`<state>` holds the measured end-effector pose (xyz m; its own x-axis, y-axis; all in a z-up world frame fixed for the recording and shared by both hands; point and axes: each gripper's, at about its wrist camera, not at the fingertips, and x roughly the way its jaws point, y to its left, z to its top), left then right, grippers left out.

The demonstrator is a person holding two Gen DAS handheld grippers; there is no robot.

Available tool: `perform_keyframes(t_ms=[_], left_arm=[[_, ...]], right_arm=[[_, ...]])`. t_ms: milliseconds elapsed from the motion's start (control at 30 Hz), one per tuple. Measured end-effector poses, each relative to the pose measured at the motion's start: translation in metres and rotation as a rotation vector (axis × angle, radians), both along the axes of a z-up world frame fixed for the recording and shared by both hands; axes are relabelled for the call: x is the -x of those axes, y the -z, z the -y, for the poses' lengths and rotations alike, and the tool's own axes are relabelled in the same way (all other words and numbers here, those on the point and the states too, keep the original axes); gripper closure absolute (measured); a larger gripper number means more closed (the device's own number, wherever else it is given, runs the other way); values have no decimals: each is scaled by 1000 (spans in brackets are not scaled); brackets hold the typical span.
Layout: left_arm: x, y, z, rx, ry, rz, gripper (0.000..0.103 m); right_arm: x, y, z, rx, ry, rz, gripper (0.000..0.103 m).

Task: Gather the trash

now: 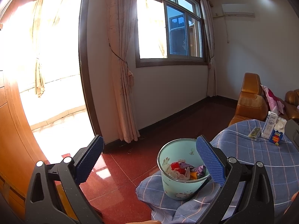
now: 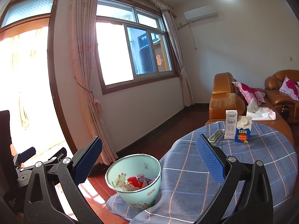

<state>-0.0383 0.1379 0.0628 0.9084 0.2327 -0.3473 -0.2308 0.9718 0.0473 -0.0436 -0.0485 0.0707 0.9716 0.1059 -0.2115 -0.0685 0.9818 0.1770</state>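
A pale green trash bucket [image 1: 179, 184] holding several crumpled wrappers stands on a fold of the blue checked tablecloth [image 1: 261, 160]; it also shows in the right wrist view [image 2: 138, 192]. On the table stand a white milk carton [image 2: 230, 125], a blue "LOOK" carton [image 2: 243, 130] and a flat wrapped snack [image 2: 216, 136]. These show far right in the left wrist view: the milk carton [image 1: 269, 127], the blue carton [image 1: 277, 134], the snack [image 1: 254, 132]. My left gripper [image 1: 149, 160] is open and empty, left of the bucket. My right gripper [image 2: 149, 160] is open and empty above the bucket.
Orange leather sofas [image 2: 228, 97] with pink pillows [image 2: 248, 91] stand behind the table. A tissue pack [image 2: 259, 112] lies on the sofa. The red tiled floor [image 1: 119, 177] runs to the wall, curtains [image 1: 123, 74] and a bright balcony door [image 1: 46, 74]. The left gripper shows at the left edge [image 2: 28, 160].
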Motion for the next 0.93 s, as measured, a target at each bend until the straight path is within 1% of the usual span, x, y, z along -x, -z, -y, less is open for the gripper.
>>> perform_keyframes(t_ms=[200,267,333,500,733,933], left_arm=[[1,-3,-2,27,-2,1,6],[0,-1,-5,54,1,-15,6],[-2,3,-5,66,21,-38,6],[-4,7,-1,46,32,-55,6],[-6,6,0,29,19,-61,6],[-6,7,3,25,51,-58,6]], right_arm=[[1,1,0,0,2,-2,5],[2,1,1,0,2,-4,5],[2,1,1,0,3,-5,5],[2,2,2,-1,5,-9,5],[1,3,3,-2,13,-14,5],[-1,5,7,-12,24,-23,5]])
